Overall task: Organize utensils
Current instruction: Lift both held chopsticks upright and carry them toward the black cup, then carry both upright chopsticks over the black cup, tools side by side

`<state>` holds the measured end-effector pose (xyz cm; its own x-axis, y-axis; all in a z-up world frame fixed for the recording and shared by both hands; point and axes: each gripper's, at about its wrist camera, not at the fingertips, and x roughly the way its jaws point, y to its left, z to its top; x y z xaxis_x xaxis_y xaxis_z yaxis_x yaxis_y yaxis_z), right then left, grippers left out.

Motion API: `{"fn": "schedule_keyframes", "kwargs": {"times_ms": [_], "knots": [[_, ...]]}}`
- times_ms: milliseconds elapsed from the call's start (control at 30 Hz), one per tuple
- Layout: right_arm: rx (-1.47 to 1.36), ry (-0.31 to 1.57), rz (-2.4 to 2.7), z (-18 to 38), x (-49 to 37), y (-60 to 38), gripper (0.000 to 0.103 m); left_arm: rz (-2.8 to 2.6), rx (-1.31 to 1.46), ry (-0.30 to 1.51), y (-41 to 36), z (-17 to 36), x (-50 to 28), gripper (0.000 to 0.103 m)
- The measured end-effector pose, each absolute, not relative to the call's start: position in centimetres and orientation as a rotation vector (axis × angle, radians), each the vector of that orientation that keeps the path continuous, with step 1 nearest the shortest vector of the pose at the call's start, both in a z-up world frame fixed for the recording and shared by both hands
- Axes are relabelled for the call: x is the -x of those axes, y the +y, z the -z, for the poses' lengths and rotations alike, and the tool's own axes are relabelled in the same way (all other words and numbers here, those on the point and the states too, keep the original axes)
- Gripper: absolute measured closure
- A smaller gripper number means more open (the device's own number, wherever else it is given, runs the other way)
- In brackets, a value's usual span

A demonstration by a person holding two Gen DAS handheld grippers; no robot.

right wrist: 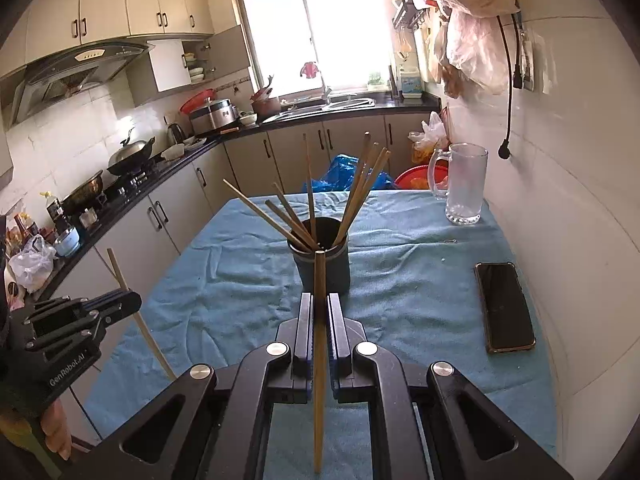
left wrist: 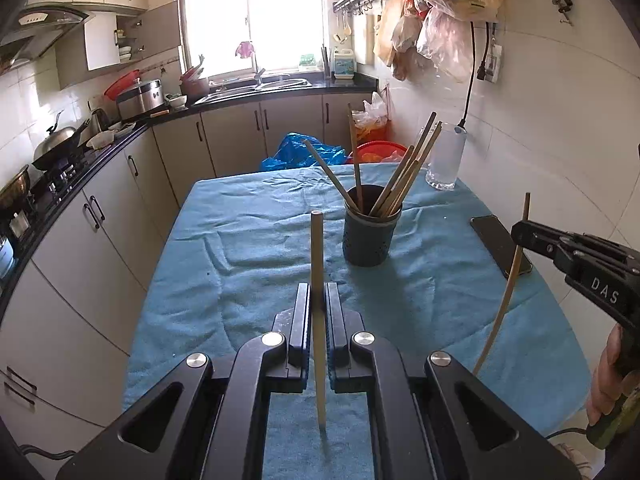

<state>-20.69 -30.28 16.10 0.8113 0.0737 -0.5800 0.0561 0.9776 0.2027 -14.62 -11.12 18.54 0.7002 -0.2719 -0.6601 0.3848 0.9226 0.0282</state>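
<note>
A dark utensil holder (left wrist: pixel 371 236) (right wrist: pixel 320 266) stands mid-table on the blue cloth and holds several wooden chopsticks fanned outward. My left gripper (left wrist: pixel 319 290) is shut on a pale chopstick (left wrist: pixel 317 248) that stands nearly upright between its jaws, short of the holder. My right gripper (right wrist: pixel 320 300) is shut on a darker wooden chopstick (right wrist: pixel 320 360), also upright, just in front of the holder. Each gripper shows in the other view: the right gripper (left wrist: pixel 520 232) with its chopstick (left wrist: pixel 508 284) at the right, the left gripper (right wrist: pixel 130 300) with its chopstick (right wrist: pixel 136 316) at the left.
A glass mug (right wrist: pixel 464 184) (left wrist: pixel 446 156) stands at the table's far right corner. A black phone (right wrist: pixel 504 308) (left wrist: pixel 500 246) lies near the right edge. Kitchen counters (left wrist: pixel 80 176) with pots run along the left; a tiled wall (right wrist: pixel 568 240) is close on the right.
</note>
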Motion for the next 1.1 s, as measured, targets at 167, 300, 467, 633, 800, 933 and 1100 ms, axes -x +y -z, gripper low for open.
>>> {"fn": "schedule_keyframes", "kwargs": {"times_ms": [167, 300, 467, 633, 800, 933, 1100], "knots": [[-0.223, 0.612, -0.004, -16.6, 20.7, -30.5, 0.097, 0.372, -0.172, 0.710, -11.2, -18.6, 14.4, 0.097], [-0.227, 0.602, -0.002, -16.9, 20.6, -30.7, 0.097, 0.373, -0.174, 0.715, -11.2, -18.7, 14.3, 0.097], [-0.231, 0.594, -0.002, -17.2, 20.5, -30.7, 0.097, 0.373, -0.172, 0.720, -11.3, -18.7, 14.0, 0.097], [-0.232, 0.591, -0.001, -17.4, 20.4, -30.9, 0.097, 0.373, -0.173, 0.722, -11.3, -18.6, 13.8, 0.097], [-0.232, 0.590, 0.000, -17.5, 20.4, -30.9, 0.097, 0.375, -0.172, 0.722, -11.3, -18.6, 13.7, 0.097], [-0.234, 0.584, 0.001, -17.8, 20.3, -31.0, 0.097, 0.381, -0.167, 0.719, -11.4, -18.8, 13.4, 0.097], [-0.233, 0.580, 0.001, -18.0, 20.2, -30.8, 0.097, 0.383, -0.165, 0.712, -11.4, -19.2, 13.0, 0.097]]}}
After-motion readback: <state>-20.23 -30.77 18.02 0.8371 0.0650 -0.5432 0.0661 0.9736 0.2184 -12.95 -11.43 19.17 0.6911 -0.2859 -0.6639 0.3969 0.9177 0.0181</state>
